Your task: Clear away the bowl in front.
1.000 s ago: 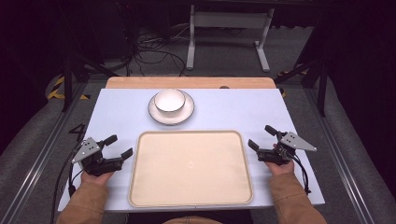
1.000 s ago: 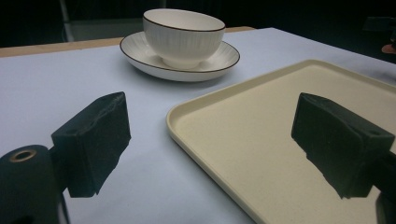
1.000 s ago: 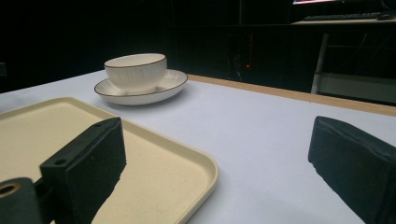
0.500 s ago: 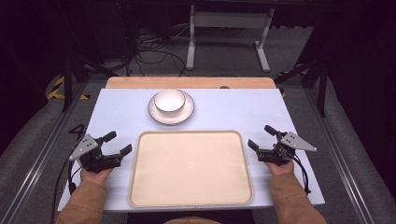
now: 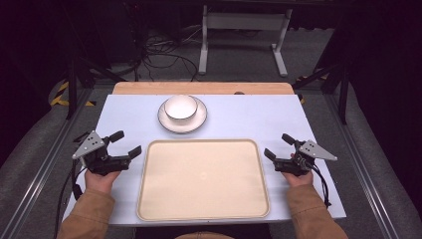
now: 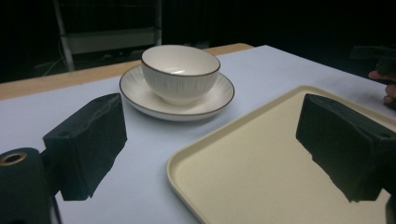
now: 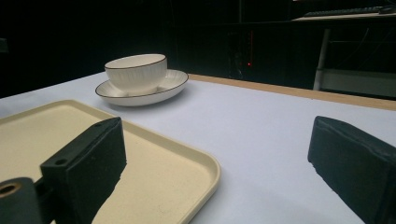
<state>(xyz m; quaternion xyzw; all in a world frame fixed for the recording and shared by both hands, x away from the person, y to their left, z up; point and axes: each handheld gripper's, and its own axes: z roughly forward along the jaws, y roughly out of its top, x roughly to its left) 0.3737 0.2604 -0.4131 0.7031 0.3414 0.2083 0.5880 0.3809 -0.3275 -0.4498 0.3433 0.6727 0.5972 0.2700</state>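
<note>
A white ribbed bowl [image 5: 180, 108] with a dark rim sits upright on a matching saucer [image 5: 168, 124] at the far middle of the table. An empty cream tray [image 5: 204, 184] lies in front of it. My left gripper [image 5: 127, 143] hovers just left of the tray, lifted off the table. Its jaws have just been opening a little, and they stand wide with nothing between them. In the left gripper view the bowl [image 6: 180, 74] and the tray's corner [image 6: 224, 168] lie beyond the left gripper [image 6: 210, 116]. My right gripper [image 5: 277, 145] rests right of the tray, open and empty.
The pale blue table top [image 5: 249, 114] ends in a wooden strip [image 5: 199, 88] at the far edge. Beyond it are cables and a metal stand [image 5: 244, 30] on the floor. Bare table flanks the tray on both sides.
The left hand has lifted its gripper off the table and carried it slightly toward the tray. The right gripper, bowl and tray have not moved.
</note>
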